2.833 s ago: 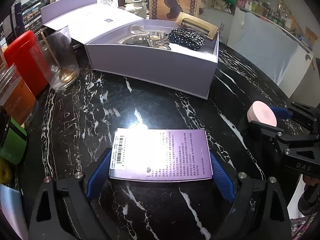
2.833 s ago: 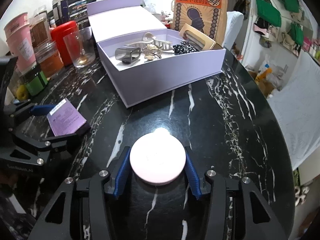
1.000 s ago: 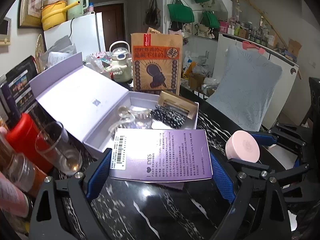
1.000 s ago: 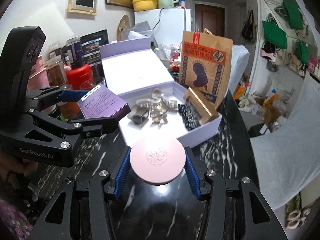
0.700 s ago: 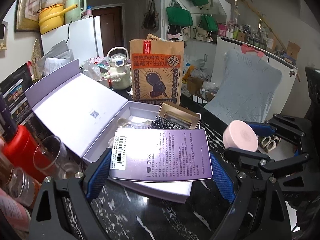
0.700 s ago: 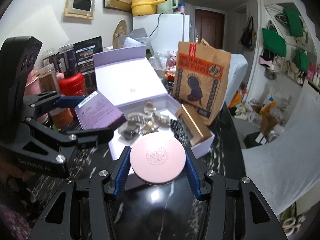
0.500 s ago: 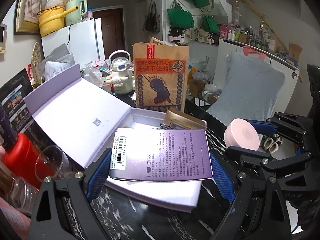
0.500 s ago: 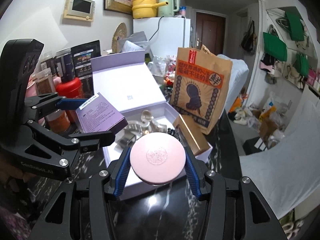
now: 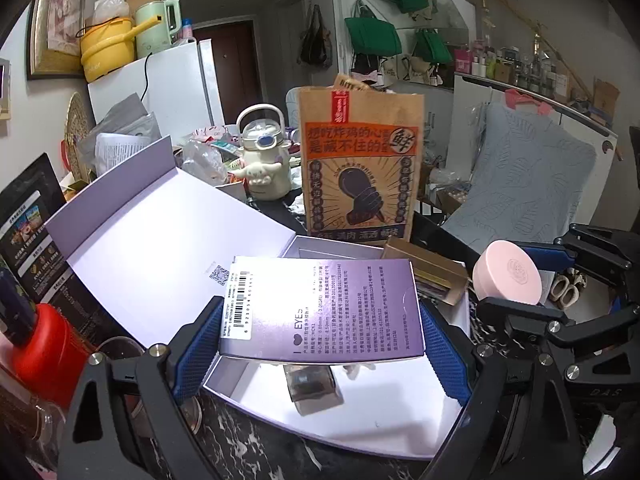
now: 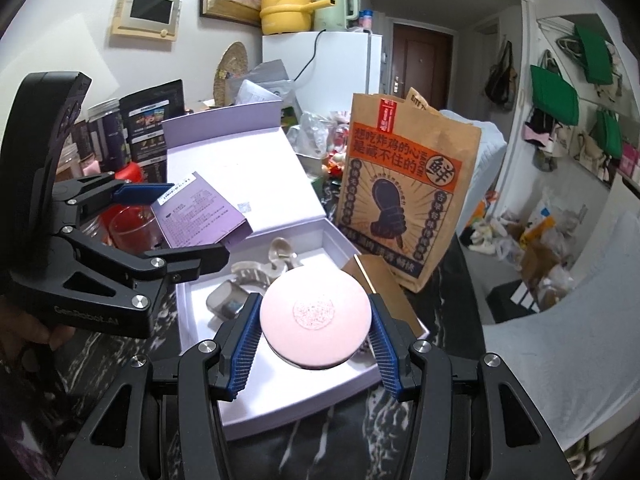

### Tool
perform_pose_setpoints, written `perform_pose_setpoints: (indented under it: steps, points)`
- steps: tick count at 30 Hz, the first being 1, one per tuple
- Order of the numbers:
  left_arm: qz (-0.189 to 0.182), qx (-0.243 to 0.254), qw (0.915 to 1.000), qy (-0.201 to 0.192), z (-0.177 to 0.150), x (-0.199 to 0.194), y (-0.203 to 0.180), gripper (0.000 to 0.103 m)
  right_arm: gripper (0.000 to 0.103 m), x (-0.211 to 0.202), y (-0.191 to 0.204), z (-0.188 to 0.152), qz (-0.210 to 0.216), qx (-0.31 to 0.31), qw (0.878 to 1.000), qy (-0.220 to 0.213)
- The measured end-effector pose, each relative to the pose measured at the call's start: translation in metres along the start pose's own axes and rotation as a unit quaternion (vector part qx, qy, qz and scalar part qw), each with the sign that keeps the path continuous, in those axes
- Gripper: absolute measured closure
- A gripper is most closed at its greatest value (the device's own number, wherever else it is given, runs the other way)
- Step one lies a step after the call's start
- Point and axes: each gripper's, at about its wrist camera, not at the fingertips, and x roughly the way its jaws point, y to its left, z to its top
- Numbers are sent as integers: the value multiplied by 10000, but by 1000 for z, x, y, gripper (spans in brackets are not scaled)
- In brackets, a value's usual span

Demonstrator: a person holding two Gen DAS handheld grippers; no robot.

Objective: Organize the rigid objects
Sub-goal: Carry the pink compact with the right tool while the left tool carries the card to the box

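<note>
Left tool (image 9: 320,344): clamped across the short ends of a flat purple carton (image 9: 322,314), jaws wide because the carton is wide; carton level, printed face up.
Right tool (image 10: 314,346): closed part-way on a round pink compact (image 10: 314,316), a blue pad on each side of its rim.
Purple carton, place: in the air over the near left part of the open lilac box (image 9: 360,426), clear of the floor of the box.
Pink compact, place: in the air over the near right part of the same box, above its front wall.
Box contents: grey clip (image 10: 228,300), pale hair claws (image 10: 256,272), gold carton (image 10: 380,284) leaning at the right end; bare floor along the near side.
Surroundings: box on the black marbled counter (image 10: 320,444), lid folded back; brown paper bag (image 10: 404,200) upright behind.
Step in hand: probably carrying both items in for placing.
Next move: lower each onto bare floor, clear of clip and claws, then release.
</note>
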Motion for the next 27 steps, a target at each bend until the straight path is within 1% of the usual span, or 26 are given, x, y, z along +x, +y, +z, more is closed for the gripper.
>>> perform_pose_setpoints:
  steps: [4, 8, 10, 17, 27]
  points:
    - [-6, -92, 9999, 143, -4, 16, 5, 10, 52, 15, -1, -1, -37, -4, 10000, 42]
    - [-173, -234, 9990, 336, -9, 31, 10, 10, 52, 28, -5, -4, 24, 61, 9998, 163]
    - [-167, -252, 9987, 411, -11, 38, 11, 10, 52, 33, -6, -7, 21, 74, 9997, 211]
    - [-156, -135, 9981, 584, -17, 51, 9, 10, 52, 48, -10, -16, 39, 128, 9991, 395]
    - [-104, 29, 9966, 820, -25, 64, 6, 10, 52, 65, -6, -27, 119, 85, 9979, 638]
